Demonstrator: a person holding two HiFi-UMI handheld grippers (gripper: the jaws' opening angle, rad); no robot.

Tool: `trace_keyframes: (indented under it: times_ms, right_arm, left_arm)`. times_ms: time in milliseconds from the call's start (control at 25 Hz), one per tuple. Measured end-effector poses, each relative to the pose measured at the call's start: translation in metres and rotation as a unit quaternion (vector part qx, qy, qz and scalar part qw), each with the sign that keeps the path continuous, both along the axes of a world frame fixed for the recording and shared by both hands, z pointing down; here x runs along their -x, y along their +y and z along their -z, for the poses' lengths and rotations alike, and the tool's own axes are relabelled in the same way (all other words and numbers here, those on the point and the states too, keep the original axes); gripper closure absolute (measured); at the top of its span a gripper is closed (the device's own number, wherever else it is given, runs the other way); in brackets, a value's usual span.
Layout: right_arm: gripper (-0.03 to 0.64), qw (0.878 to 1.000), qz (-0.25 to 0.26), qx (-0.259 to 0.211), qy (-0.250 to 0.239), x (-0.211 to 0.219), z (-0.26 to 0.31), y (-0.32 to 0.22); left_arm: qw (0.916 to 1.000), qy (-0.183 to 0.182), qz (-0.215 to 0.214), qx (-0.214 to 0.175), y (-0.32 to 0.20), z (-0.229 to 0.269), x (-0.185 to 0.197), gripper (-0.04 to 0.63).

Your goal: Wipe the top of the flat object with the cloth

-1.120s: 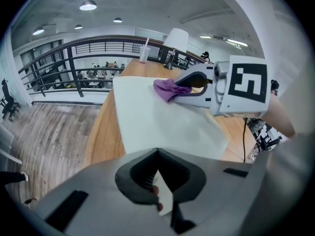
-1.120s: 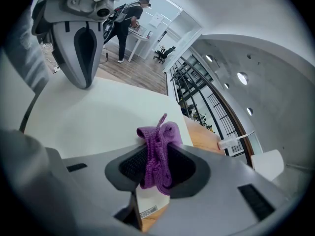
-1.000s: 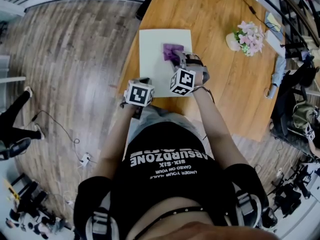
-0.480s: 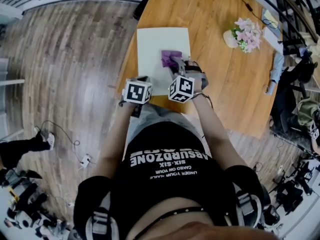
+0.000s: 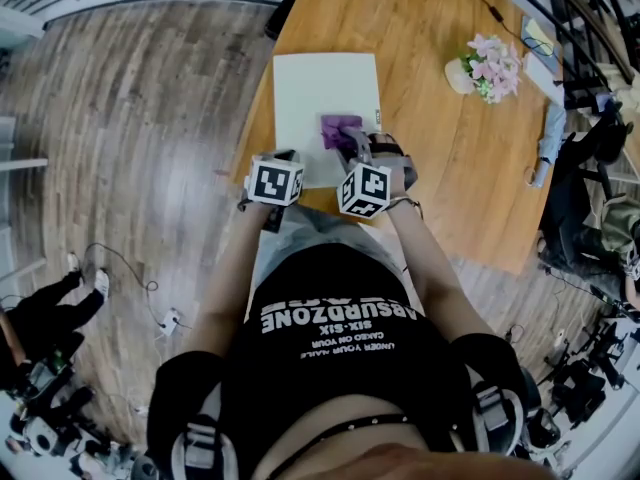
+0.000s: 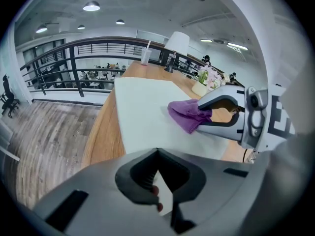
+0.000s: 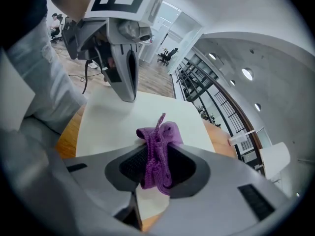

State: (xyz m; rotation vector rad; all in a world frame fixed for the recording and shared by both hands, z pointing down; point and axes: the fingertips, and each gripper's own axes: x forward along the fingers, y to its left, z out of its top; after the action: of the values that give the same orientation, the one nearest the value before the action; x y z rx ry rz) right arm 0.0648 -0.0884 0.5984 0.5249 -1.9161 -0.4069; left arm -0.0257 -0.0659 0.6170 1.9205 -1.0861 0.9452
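Note:
A white flat board (image 5: 318, 88) lies on the wooden table (image 5: 450, 168), near its left edge. A purple cloth (image 5: 338, 130) rests on the board's near right part, and my right gripper (image 5: 352, 143) is shut on it. In the right gripper view the cloth (image 7: 160, 136) bunches between the jaws of the right gripper (image 7: 157, 156) and touches the board (image 7: 123, 122). My left gripper (image 5: 282, 166) sits at the board's near left corner. In the left gripper view the left gripper (image 6: 157, 154) has its jaws closed on the board's edge (image 6: 166, 200), with the cloth (image 6: 187, 114) ahead.
A pot of pink flowers (image 5: 487, 68) stands at the table's far right. A white lamp (image 6: 177, 43) and a cup (image 6: 145, 55) stand at the far end. The table's left edge (image 5: 258, 118) runs just beside the board. A person (image 5: 40, 318) is on the floor at the left.
My right gripper has drawn the cloth along the board toward me, from its middle to its near part. The left gripper has stayed at the board's near corner.

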Motion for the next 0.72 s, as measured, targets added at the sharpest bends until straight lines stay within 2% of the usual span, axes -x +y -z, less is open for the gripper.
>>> trace_keyframes:
  times_ms: [440, 720]
  right_arm:
    - [0.495, 0.999, -0.002, 0.029, -0.014, 0.001, 0.004, 0.034]
    - [0.495, 0.999, 0.0, 0.043, -0.02, 0.0, 0.004, 0.051]
  left_arm:
    - [0.9994, 0.029, 0.018, 0.007, 0.004, 0.0, 0.0, 0.591]
    - [0.9993, 0.028, 0.023, -0.004, 0.005, 0.0, -0.001, 0.591]
